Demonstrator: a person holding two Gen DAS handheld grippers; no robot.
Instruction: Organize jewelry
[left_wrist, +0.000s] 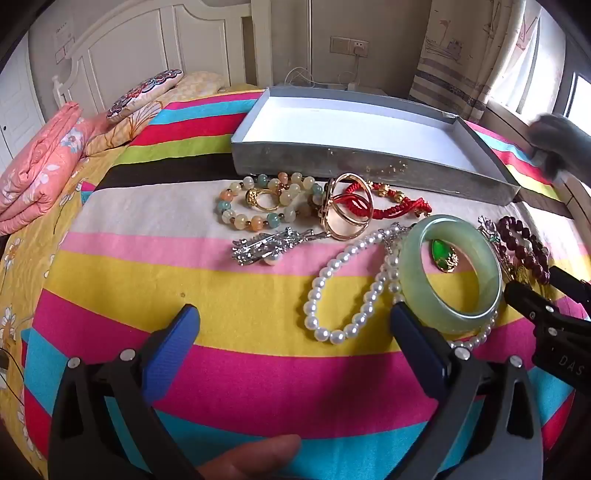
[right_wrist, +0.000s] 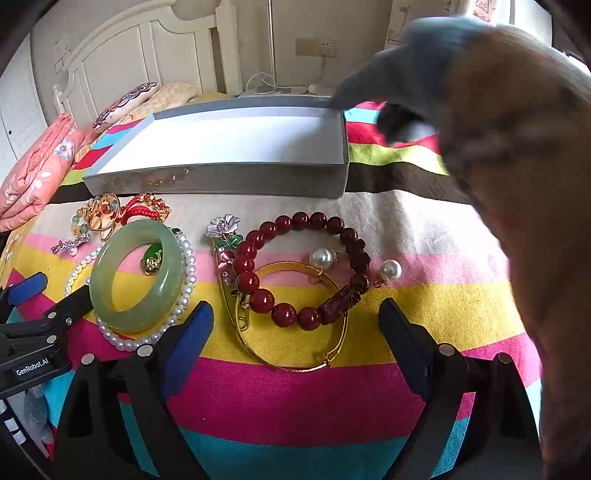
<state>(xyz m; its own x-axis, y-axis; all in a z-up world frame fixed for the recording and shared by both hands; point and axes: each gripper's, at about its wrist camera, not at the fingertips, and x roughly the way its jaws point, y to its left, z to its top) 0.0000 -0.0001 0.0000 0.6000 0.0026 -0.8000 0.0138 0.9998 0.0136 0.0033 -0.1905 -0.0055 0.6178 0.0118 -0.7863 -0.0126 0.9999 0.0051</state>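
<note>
The left gripper (left_wrist: 295, 345) stands wide open over the striped cloth (left_wrist: 221, 369), holding nothing; its right finger tip lies just beside the jade bangle (left_wrist: 448, 275), and whether they touch cannot be told. The pearl strand (left_wrist: 347, 291) loops just ahead, between the fingers and under the bangle. A green pendant (left_wrist: 443, 254) lies inside the bangle.

The right gripper (right_wrist: 295, 325) is also wide open and empty. Between and just ahead of its fingers lie the red bead bracelet (right_wrist: 295, 266) and, partly under it, a gold bangle (right_wrist: 295, 332). Two pearl earrings (right_wrist: 389, 269) sit ahead to the right, a flower brooch (right_wrist: 223, 229) ahead to the left.

Beyond all the jewelry stands the grey box (right_wrist: 221, 181), white inside, holding nothing. A blurred brown-and-grey shape fills the right side of the right view.
</note>
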